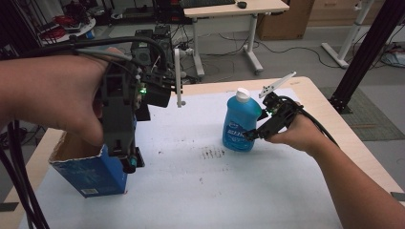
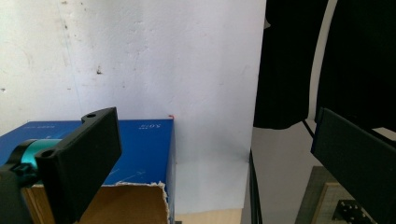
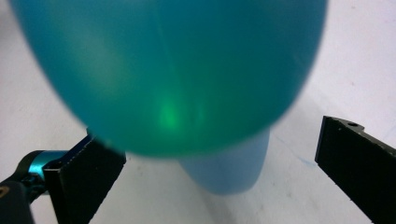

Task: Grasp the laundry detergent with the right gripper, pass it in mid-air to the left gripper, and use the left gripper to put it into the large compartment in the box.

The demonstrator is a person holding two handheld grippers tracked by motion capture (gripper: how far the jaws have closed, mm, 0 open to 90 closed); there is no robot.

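Note:
A blue bottle with a white cap stands upright on the white sheet, right of centre. My right gripper is at its right side, low on the body. In the right gripper view the bottle looms blurred between the wide-apart jaws of my right gripper; the left jaw is at its edge and the right jaw stands clear of it. My left gripper points down over an open blue cardboard box at the left. My left gripper is open and holds nothing, with the box beneath its left jaw.
A white sheet covers most of the wooden table. The box has a torn top rim. A thin white post stands at the table's far edge. Black frame legs and a desk are beyond the table.

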